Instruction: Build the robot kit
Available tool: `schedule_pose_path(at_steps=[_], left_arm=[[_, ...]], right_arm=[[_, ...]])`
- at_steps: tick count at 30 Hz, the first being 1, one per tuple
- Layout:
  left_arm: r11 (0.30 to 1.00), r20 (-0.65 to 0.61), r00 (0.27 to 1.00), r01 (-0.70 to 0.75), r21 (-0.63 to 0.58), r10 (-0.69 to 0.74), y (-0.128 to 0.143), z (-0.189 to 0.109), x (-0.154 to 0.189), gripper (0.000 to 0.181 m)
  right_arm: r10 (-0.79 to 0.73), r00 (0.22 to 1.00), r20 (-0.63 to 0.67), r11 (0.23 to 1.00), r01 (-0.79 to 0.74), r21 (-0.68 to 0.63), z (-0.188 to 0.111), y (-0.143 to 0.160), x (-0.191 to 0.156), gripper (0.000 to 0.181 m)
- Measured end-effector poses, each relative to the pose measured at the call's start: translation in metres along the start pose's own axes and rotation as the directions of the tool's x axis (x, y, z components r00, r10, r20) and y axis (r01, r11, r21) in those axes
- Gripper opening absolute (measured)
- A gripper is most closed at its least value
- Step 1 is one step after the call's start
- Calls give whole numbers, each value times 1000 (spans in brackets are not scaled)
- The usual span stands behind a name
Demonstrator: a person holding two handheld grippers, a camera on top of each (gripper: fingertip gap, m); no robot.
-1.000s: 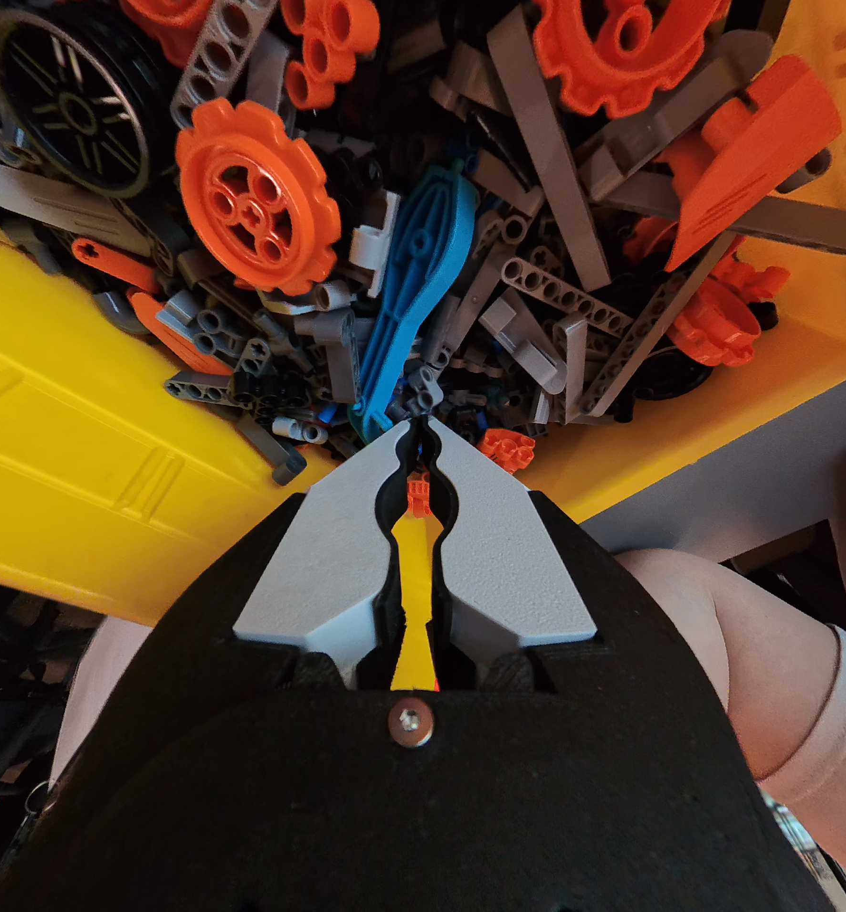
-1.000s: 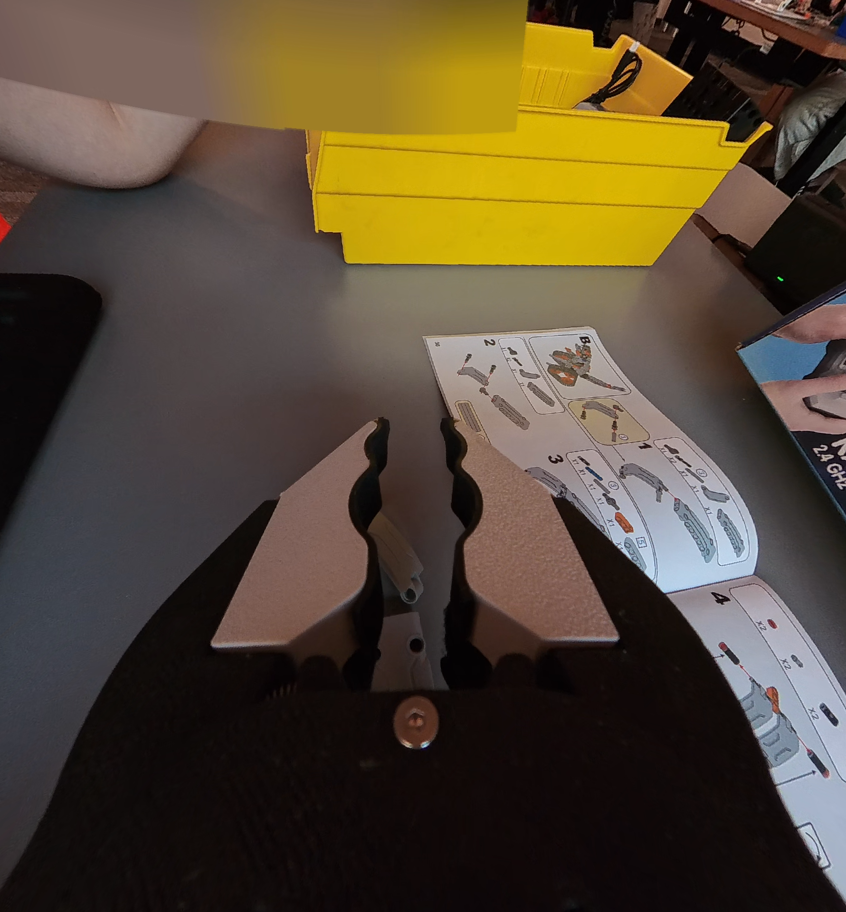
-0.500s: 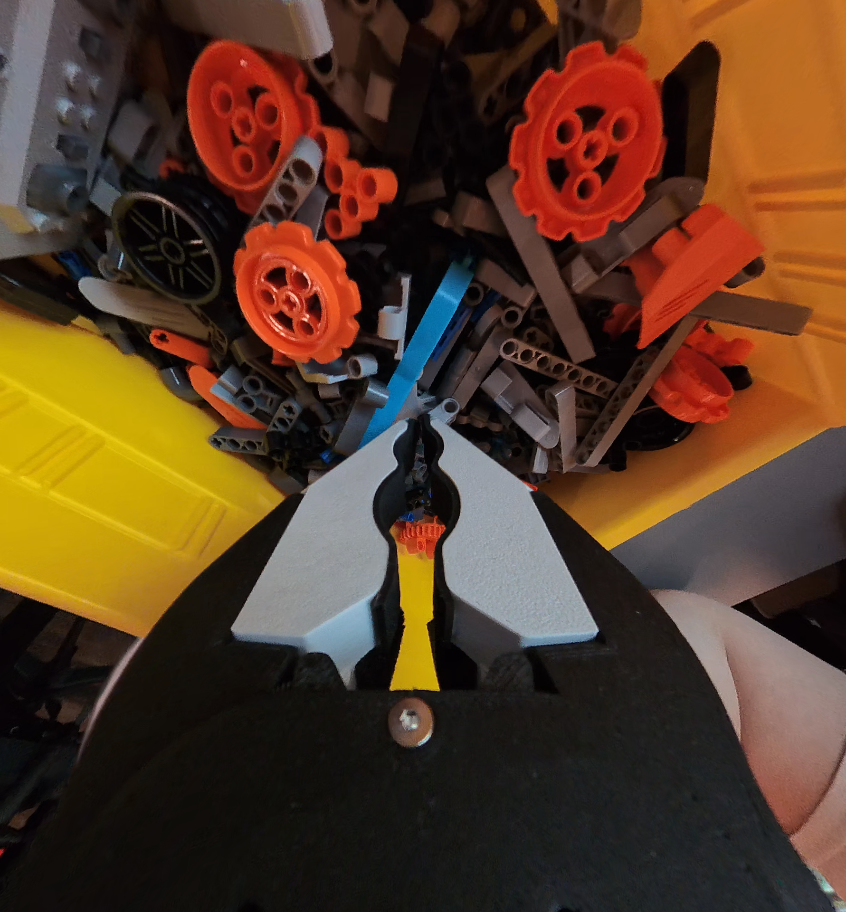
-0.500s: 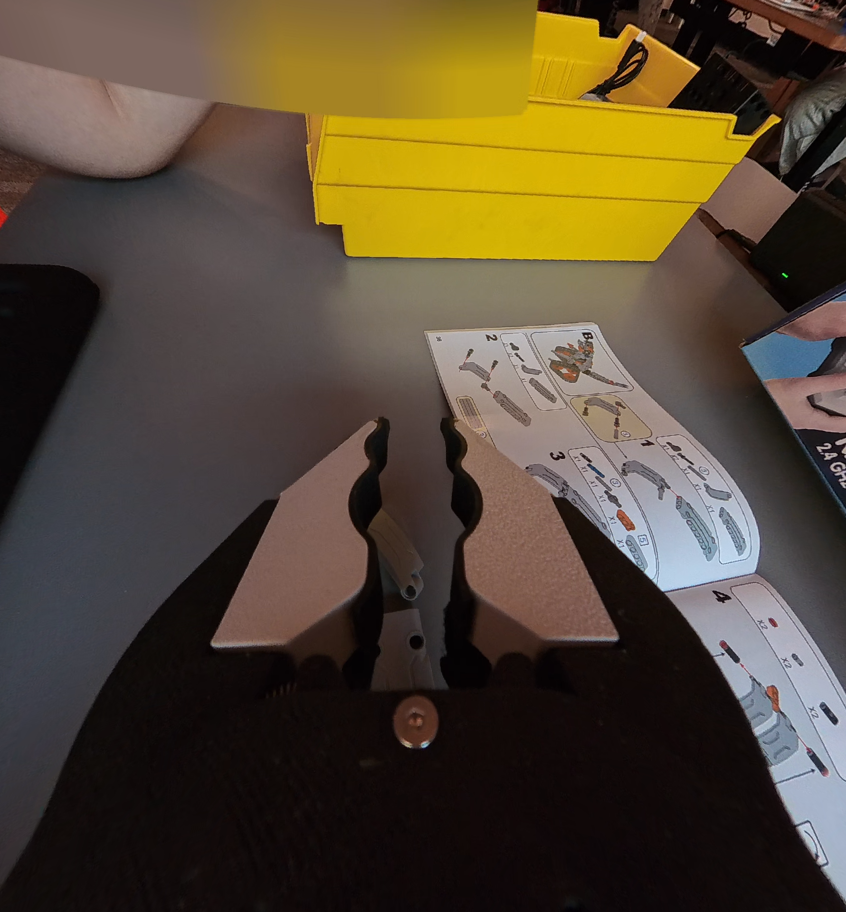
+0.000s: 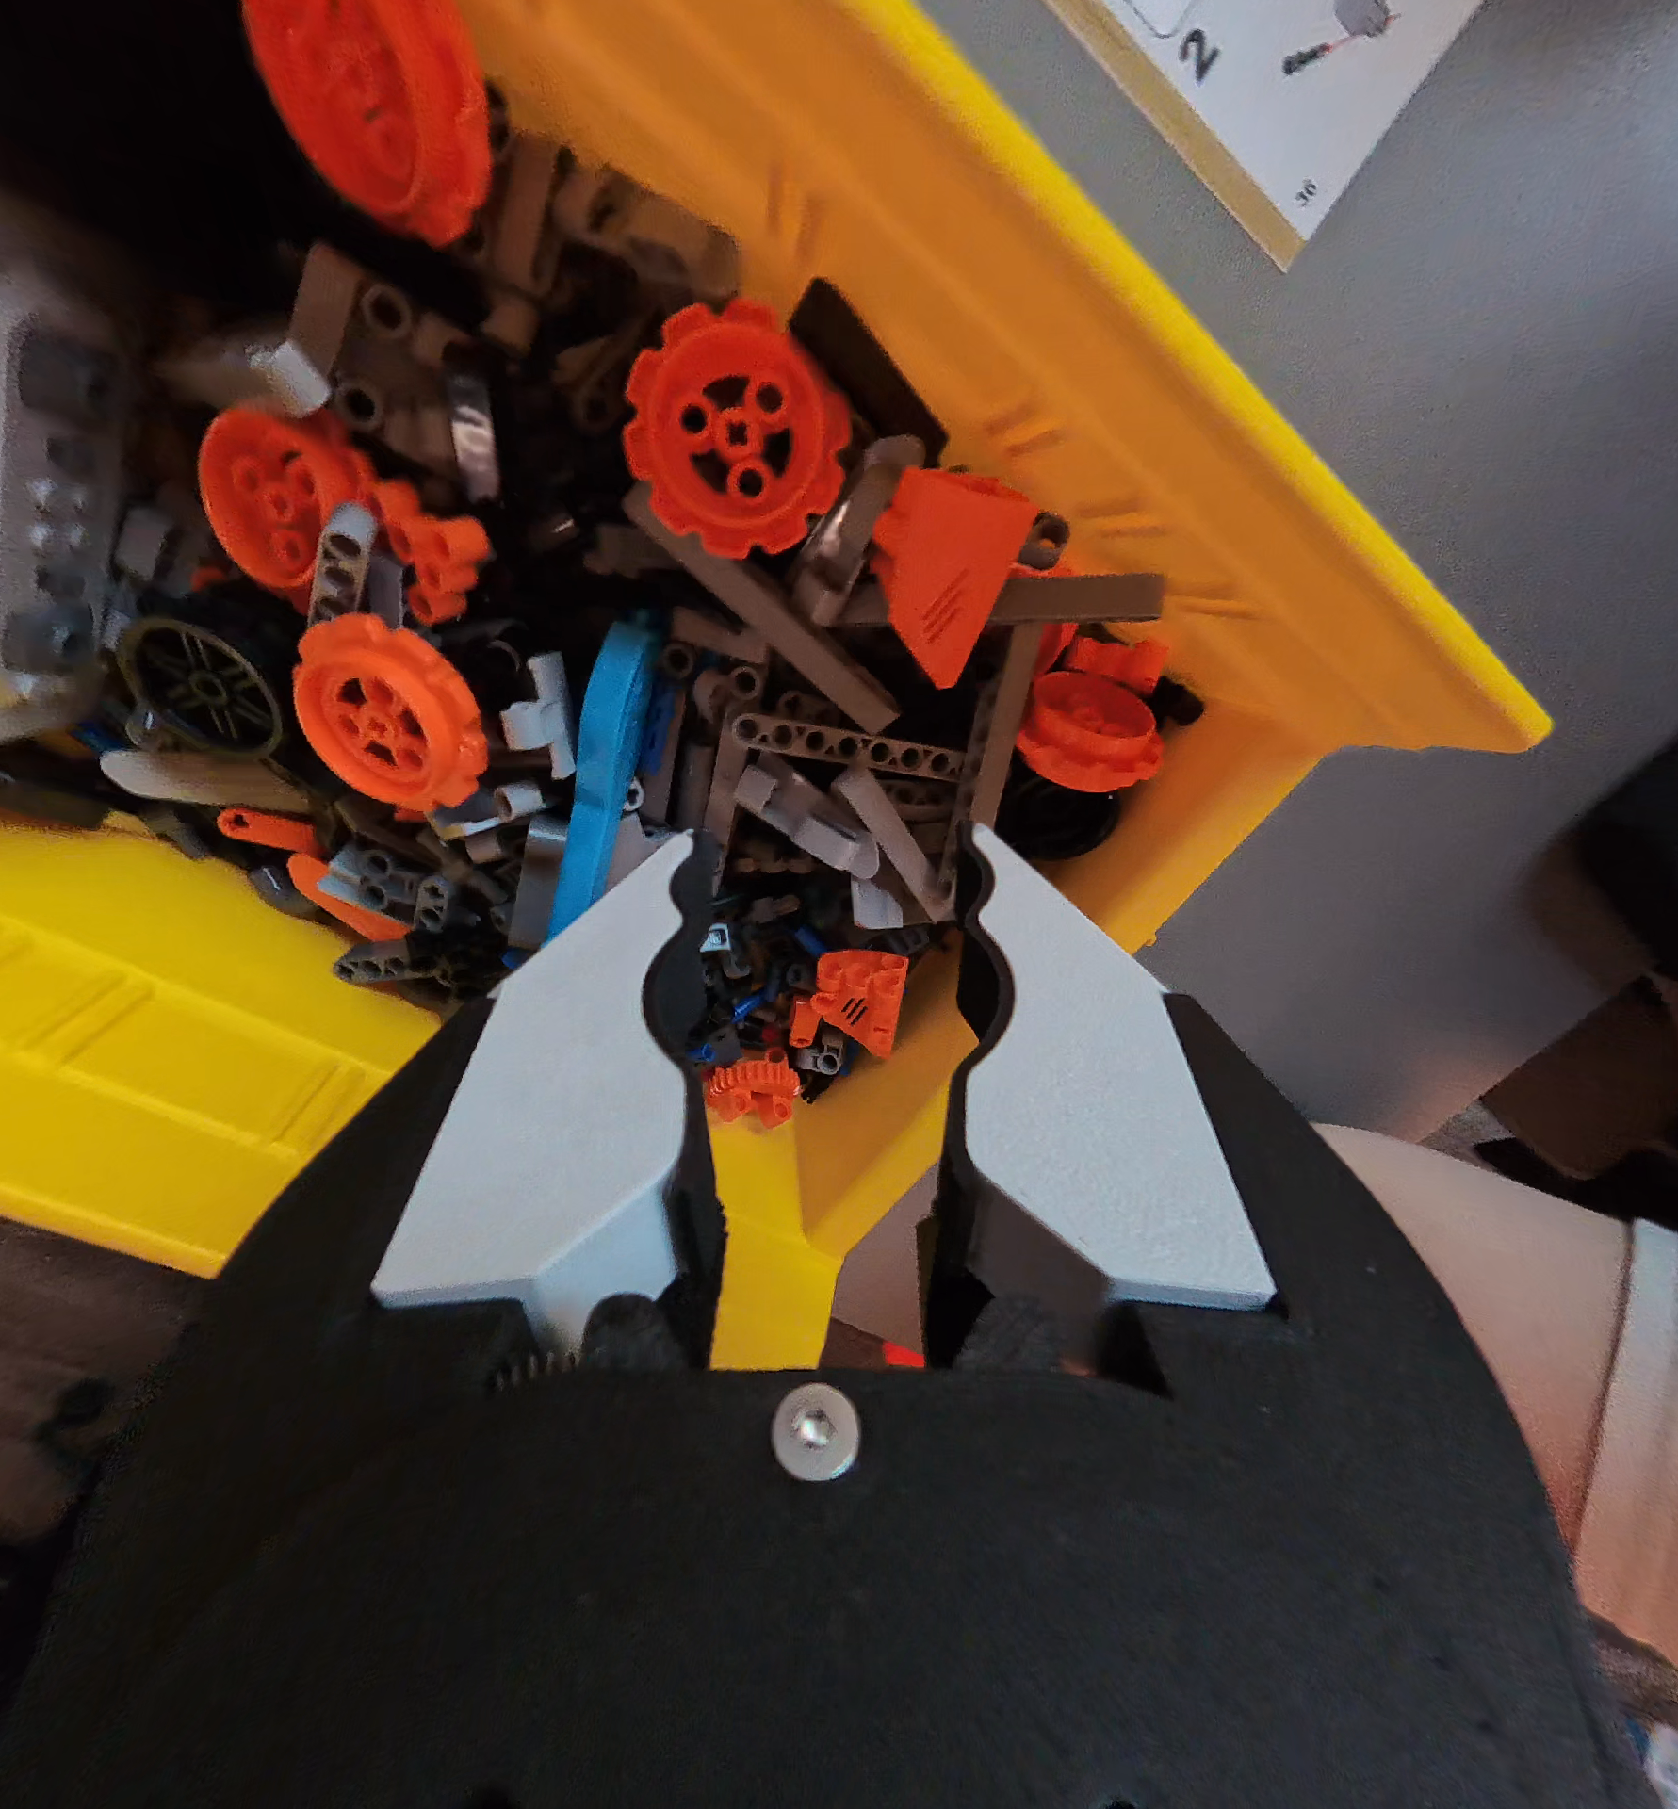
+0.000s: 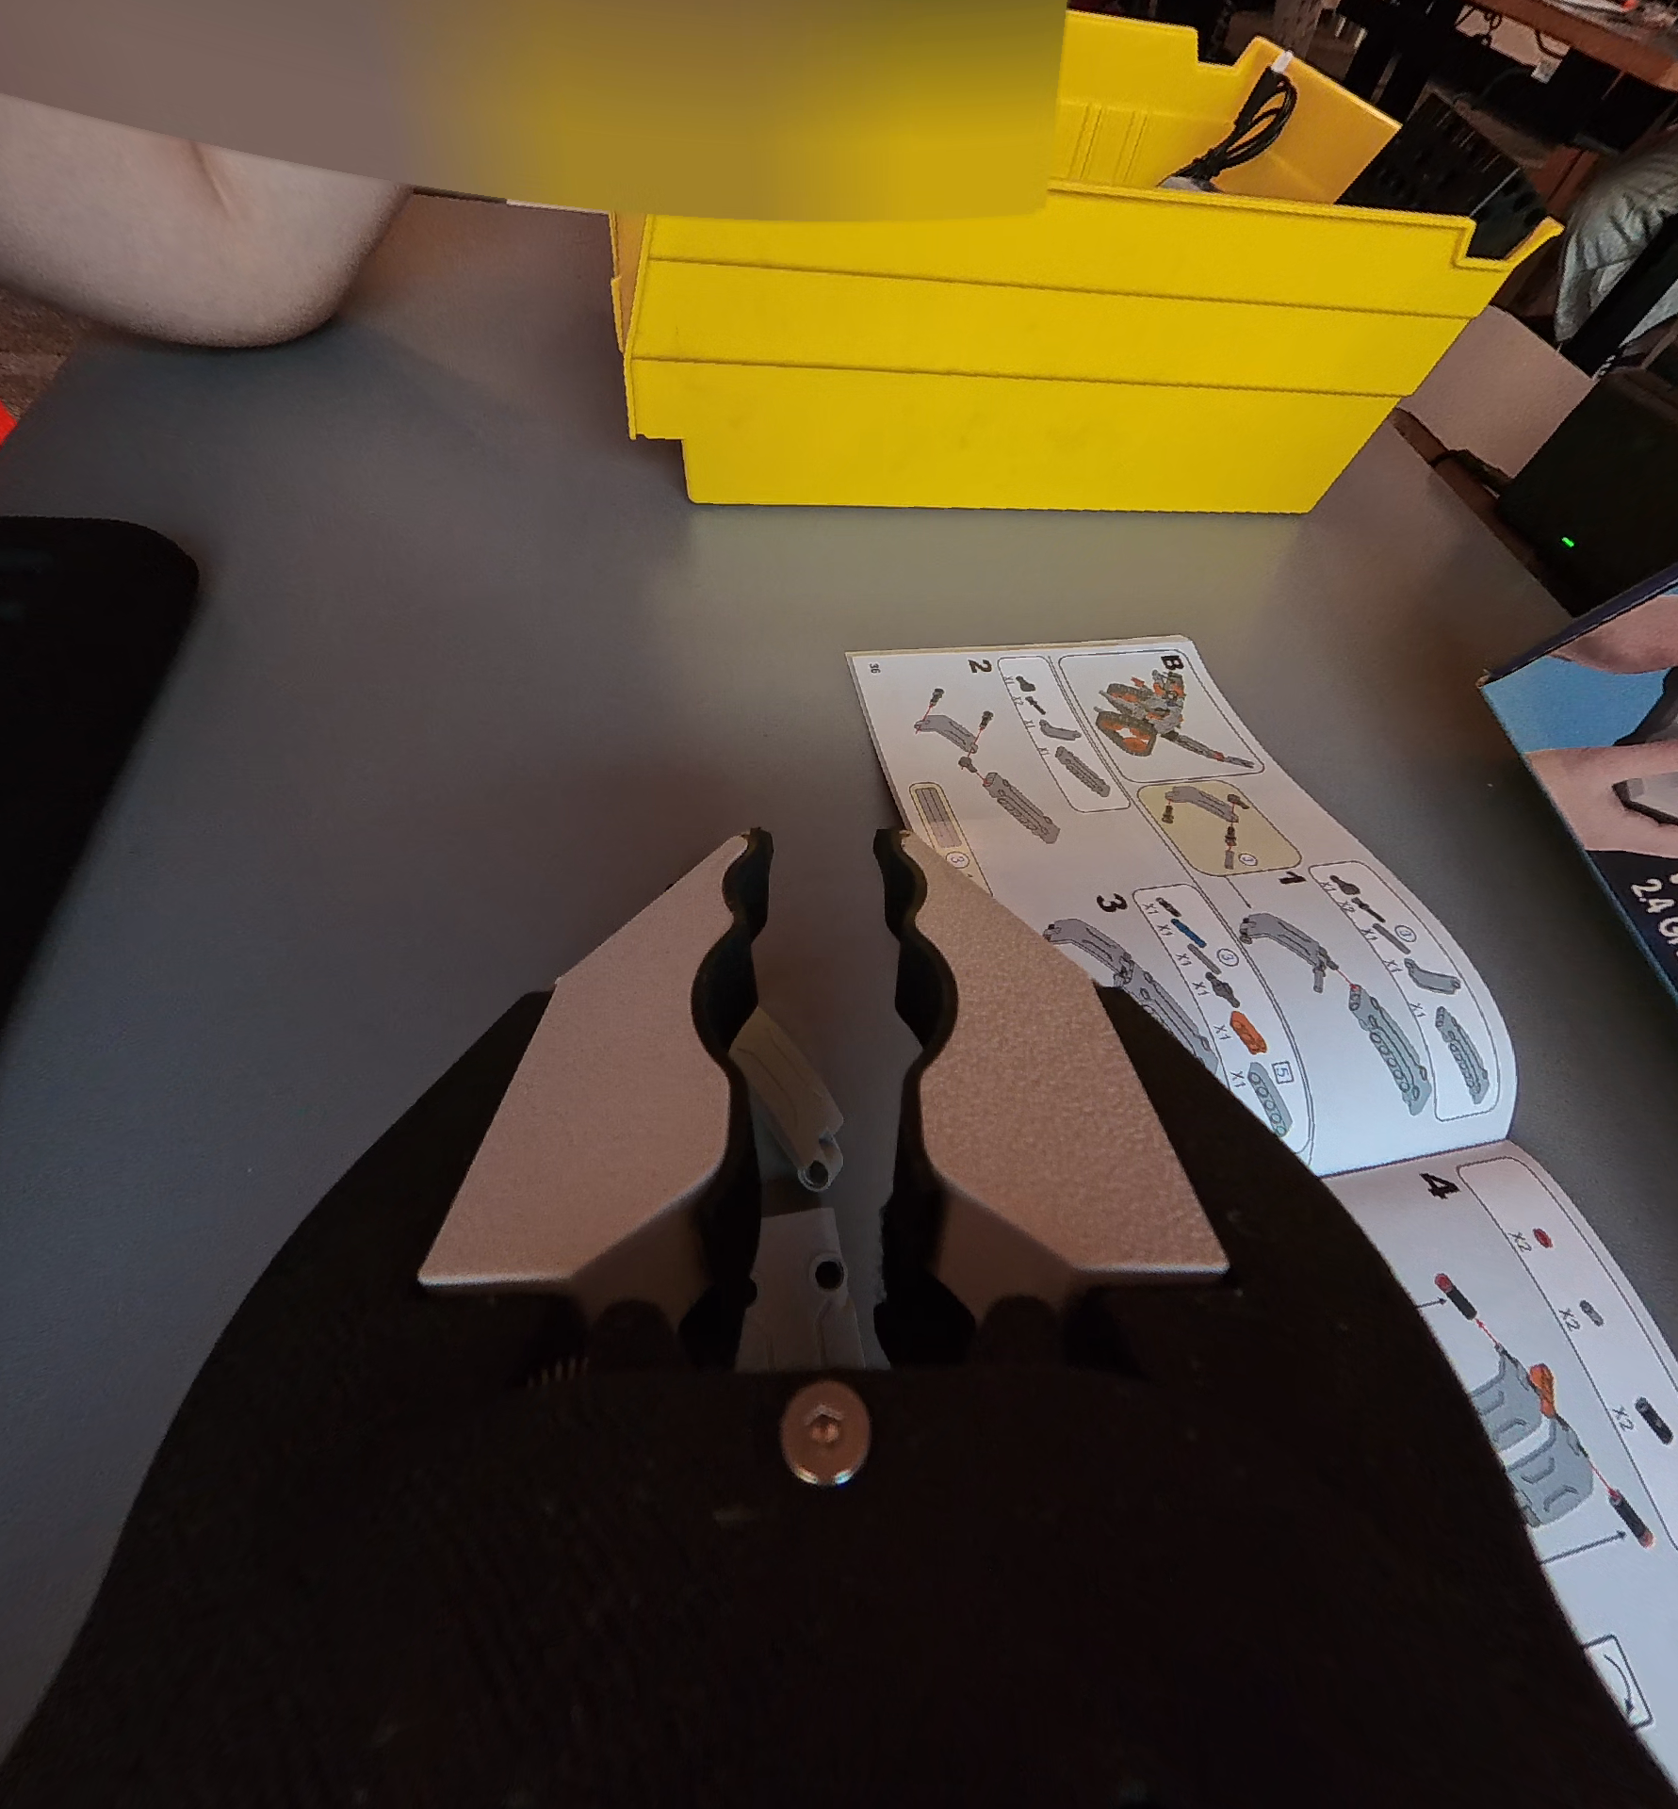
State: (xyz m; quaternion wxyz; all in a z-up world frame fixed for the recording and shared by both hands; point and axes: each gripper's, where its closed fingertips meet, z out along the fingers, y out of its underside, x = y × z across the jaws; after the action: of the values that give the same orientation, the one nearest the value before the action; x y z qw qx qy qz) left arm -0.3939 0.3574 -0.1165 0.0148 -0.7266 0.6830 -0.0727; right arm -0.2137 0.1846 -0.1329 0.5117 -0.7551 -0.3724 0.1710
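The grey worktop carries a yellow bin at its far side, an open instruction booklet at right, and a blue-and-black box at the right edge. A person's arm rests on the far left of the worktop.

In the left wrist view, a yellow bin holds a heap of grey, black and orange building parts, among them orange toothed wheels, a blue curved piece and a black spoked wheel.

The left gripper hangs above the near corner of this heap. Half a second ago its jaws were nearly closed; they now stand wide apart and hold nothing. A small orange gear and an orange block lie in the bin, seen between the fingers.

The right gripper is unchanged: jaws partly apart, low over the worktop, with a small grey part lying between its fingers, apparently not clamped.
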Motion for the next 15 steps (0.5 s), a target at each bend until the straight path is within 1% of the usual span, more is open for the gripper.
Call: schedule_pose_path(at_steps=[2,4,7,9,11,13,15], left_arm=[[1000,17,999,-29,-1,29,-3,-1,3,49],[1000,42,999,-17,7,17,-4,-4,-1,50],[997,69,997,22,76,-27,-9,-14,-11,46],[986,107,992,46,160,-63,-16,-27,-23,45],[959,133,987,53,280,-93,-29,-46,-31,41],[909,151,982,37,415,-109,-45,-70,-34,41],[827,154,980,15,562,-122,-62,-99,-33,41]], right_arm=[[-2,1000,-1,1000,2,0,0,0,0,22],[-2,1000,-2,1000,2,2,-1,0,0,22],[2,1000,-6,1000,-2,8,-1,-1,1,22],[6,1000,-8,1000,-6,14,-1,-1,2,22],[7,1000,-15,1000,-7,22,-1,-3,3,23],[16,1000,-20,999,-16,41,-2,-6,4,23],[38,999,-22,997,-36,70,-2,-11,5,24]])
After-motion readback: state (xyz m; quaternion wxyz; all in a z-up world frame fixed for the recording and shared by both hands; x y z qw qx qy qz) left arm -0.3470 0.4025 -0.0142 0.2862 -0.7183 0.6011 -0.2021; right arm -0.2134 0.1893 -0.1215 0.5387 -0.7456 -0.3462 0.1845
